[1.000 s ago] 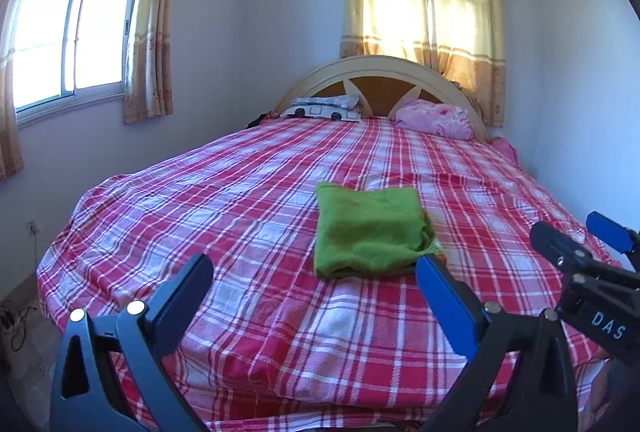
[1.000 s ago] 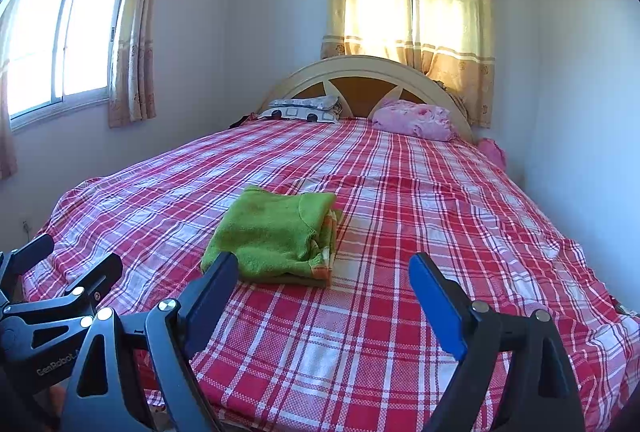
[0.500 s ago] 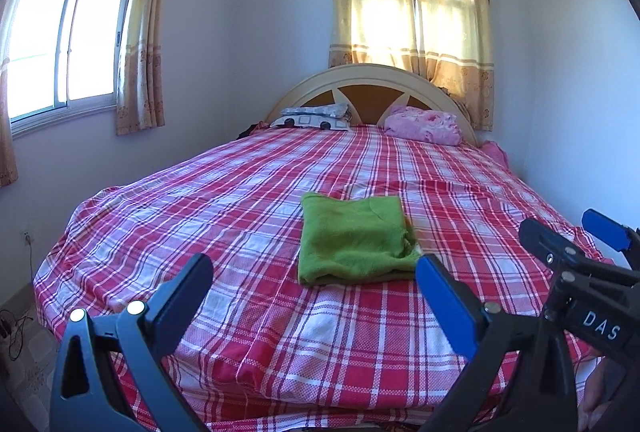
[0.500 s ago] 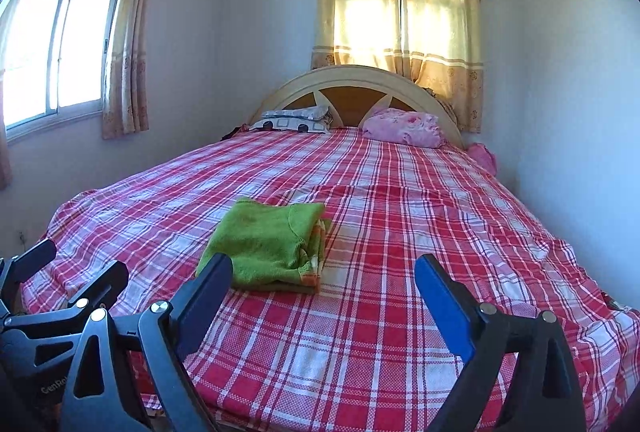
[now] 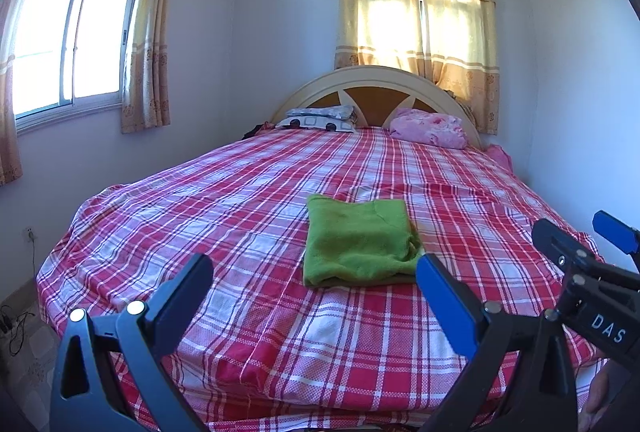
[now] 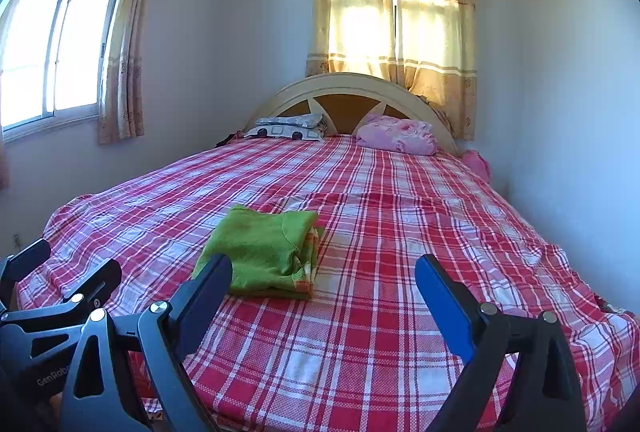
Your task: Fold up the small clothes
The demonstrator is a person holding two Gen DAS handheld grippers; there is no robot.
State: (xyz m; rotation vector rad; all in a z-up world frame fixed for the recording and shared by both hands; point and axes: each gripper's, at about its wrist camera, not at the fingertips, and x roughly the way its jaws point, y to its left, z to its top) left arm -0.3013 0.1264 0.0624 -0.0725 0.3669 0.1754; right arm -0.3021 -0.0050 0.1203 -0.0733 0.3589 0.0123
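A green garment (image 5: pixel 358 242) lies folded into a neat rectangle on the red plaid bedspread (image 5: pixel 248 216), near the foot of the bed. In the right wrist view the same green garment (image 6: pixel 266 252) shows orange trim along its right edge. My left gripper (image 5: pixel 314 276) hovers at the bed's near edge, open, with nothing between its fingers. My right gripper (image 6: pixel 324 276) is beside it, also open wide and empty. Both stand short of the garment, not touching it. Each gripper shows at the edge of the other's view.
A patterned pillow (image 5: pixel 320 118) and a pink pillow (image 5: pixel 430 128) rest against the arched headboard (image 5: pixel 376 88). Walls close in on the left and right of the bed. Curtained windows sit left and behind. A power strip with cables (image 5: pixel 10 324) lies on the floor at left.
Both views have drawn back and tilted up a little, so the garment looks smaller and farther. The garment itself has not moved. Both grippers stay open.
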